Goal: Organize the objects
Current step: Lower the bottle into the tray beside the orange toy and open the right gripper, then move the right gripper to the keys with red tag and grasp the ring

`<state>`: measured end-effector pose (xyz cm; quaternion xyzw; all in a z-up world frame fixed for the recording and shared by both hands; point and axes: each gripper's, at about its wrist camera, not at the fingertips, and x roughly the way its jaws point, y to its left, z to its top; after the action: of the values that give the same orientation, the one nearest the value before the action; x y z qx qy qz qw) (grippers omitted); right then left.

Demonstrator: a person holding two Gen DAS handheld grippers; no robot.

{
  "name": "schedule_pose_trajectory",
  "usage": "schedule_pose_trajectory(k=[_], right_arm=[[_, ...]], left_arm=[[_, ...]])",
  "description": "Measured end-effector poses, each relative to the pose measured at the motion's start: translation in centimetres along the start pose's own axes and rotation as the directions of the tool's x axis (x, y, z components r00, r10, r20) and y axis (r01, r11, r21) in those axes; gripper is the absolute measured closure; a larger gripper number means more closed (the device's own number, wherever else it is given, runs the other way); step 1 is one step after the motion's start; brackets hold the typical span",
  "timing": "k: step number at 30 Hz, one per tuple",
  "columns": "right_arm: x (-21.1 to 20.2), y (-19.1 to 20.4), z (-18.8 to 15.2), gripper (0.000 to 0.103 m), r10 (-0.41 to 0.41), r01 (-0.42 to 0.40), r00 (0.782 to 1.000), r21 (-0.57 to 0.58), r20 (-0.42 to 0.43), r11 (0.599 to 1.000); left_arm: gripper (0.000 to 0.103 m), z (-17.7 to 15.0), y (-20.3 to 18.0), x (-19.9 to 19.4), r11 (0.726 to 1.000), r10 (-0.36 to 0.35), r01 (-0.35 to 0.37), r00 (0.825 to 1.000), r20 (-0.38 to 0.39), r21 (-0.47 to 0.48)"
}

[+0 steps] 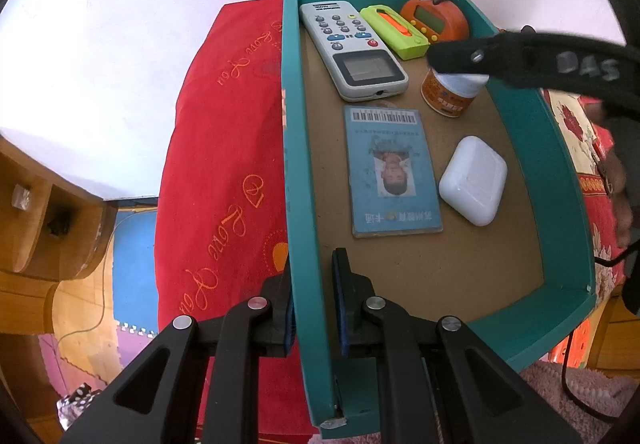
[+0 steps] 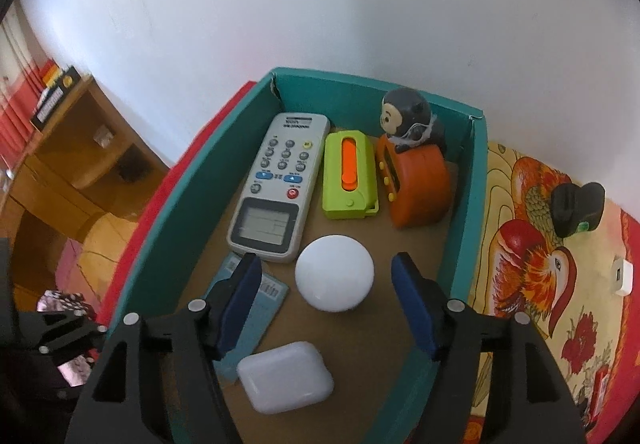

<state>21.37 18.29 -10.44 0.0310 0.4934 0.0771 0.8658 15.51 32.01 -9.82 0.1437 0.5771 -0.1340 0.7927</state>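
A teal box (image 1: pixel 560 180) holds a grey remote (image 1: pixel 352 48), a green case (image 1: pixel 394 30), an orange monkey timer (image 1: pixel 436 12), a blue ID card (image 1: pixel 392 172), a white earbud case (image 1: pixel 474 180) and an orange jar with a white lid (image 1: pixel 450 92). My left gripper (image 1: pixel 314 316) is shut on the box's left wall near the front corner. My right gripper (image 2: pixel 326 308) is open inside the box (image 2: pixel 468 228), just above the jar's white lid (image 2: pixel 335 273), with the remote (image 2: pixel 276 184), the card (image 2: pixel 256 308) and the earbud case (image 2: pixel 286 376) around it.
The box rests on a red embroidered pillow (image 1: pixel 224 172) and a bedspread with birds and flowers (image 2: pixel 540 264). A dark object (image 2: pixel 576 206) and a white charger (image 2: pixel 622 276) lie on the bedspread. Wooden shelves (image 2: pixel 80 156) stand at left.
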Motion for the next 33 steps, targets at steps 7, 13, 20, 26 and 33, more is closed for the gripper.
schedule_pose_trajectory(k=[7,13,20,26,33], right_arm=[[-4.2,-1.7,-0.9,0.035,0.066,-0.073,0.994,0.079,0.088,0.994],[-6.9,-3.8,-1.9,0.035,0.066,-0.083,0.988,0.119,0.136,0.989],[-5.1,-3.2,-1.5,0.047,0.091,-0.101,0.990,0.095,0.110,0.990],[-2.0,-2.5,-0.2,0.058,0.021,-0.023,0.999,0.061,0.031,0.998],[-1.0,-1.7,-0.4,0.061,0.009,-0.009,1.000,0.024,-0.007,1.000]], left_arm=[[0.088,0.0,0.0,0.0,1.000,0.001,-0.001,1.000,0.000,0.001],[0.088,0.1,0.0,0.1,1.000,0.005,-0.005,1.000,0.000,0.003],[0.088,0.0,-0.1,0.0,1.000,0.010,-0.010,1.000,0.000,0.003],[0.088,0.0,-0.2,0.0,1.000,0.014,-0.014,1.000,-0.001,0.000],[0.088,0.1,-0.2,0.0,1.000,0.015,-0.015,1.000,-0.001,-0.006]])
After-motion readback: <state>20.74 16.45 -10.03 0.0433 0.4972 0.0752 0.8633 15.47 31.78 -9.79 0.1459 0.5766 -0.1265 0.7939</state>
